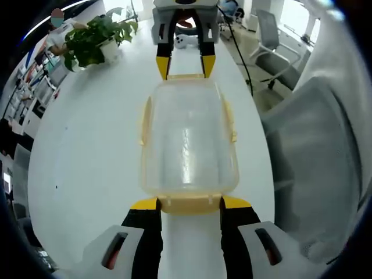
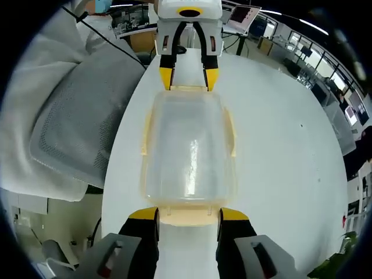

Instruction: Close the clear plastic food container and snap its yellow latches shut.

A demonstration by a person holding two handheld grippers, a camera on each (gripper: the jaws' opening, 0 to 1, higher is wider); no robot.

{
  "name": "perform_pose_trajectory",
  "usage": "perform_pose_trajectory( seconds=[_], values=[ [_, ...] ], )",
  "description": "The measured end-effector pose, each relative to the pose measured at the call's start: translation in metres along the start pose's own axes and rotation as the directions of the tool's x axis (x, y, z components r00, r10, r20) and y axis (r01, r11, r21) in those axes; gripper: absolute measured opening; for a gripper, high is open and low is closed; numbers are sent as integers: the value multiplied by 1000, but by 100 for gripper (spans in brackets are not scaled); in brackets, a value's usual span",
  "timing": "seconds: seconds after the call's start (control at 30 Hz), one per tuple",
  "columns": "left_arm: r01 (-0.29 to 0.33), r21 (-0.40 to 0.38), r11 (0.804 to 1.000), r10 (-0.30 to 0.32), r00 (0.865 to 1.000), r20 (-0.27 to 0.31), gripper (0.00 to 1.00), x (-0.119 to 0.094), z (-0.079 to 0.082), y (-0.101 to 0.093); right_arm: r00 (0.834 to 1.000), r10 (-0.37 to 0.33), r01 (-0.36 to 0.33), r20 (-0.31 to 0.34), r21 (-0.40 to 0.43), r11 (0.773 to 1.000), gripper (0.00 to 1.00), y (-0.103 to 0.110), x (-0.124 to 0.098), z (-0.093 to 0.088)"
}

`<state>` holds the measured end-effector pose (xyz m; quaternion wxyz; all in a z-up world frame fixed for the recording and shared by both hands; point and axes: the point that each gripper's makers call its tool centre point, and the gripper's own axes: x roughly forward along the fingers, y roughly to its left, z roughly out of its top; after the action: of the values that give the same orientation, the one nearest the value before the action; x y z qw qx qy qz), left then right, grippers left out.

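Clear plastic container (image 1: 187,142) sits lid-on in the centre of frame on the white table, lengthwise, yellow latches (image 1: 189,203) around its rim, long-side ones flared outward.

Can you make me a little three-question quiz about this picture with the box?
1. True or false: the lid sits on the clear container.
2. What stands on the white table far from the container? A) potted plant B) teapot C) lamp
3. Fill in: the left tool and right tool sit at the container's two ____ ends.

Key: 1 true. 2 A, the potted plant. 3 opposite (short).
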<state>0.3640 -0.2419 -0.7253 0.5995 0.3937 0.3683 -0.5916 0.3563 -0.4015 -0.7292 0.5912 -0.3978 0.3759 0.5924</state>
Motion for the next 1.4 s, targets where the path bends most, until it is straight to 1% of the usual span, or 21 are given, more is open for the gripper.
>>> perform_pose_trajectory(
  seconds=[0.27, 0.6, 0.93, 1.13, 1.4],
  values=[
    [-8, -1, 1000, 8, 1000, -14, 36, 5, -1, 2, 1000, -3, 3, -10, -5, 1000, 36, -2, 4, -3],
    [1, -9, 1000, -1, 1000, -23, 36, 10, -6, -2, 1000, 5, -5, -2, -7, 1000, 36, 1, 11, -4],
    [3, -19, 1000, -4, 1000, -17, 36, 13, -7, -3, 1000, 4, -4, -11, -12, 1000, 36, -1, 14, -6],
    [7, -21, 1000, -7, 1000, -20, 36, 15, -11, -2, 1000, 14, -14, -9, -3, 1000, 36, 1, 16, -4],
    [11, -23, 1000, -12, 1000, -21, 37, 16, -11, -1, 1000, 25, -25, -14, 10, 1000, 37, 1, 18, -6]
  ],
)
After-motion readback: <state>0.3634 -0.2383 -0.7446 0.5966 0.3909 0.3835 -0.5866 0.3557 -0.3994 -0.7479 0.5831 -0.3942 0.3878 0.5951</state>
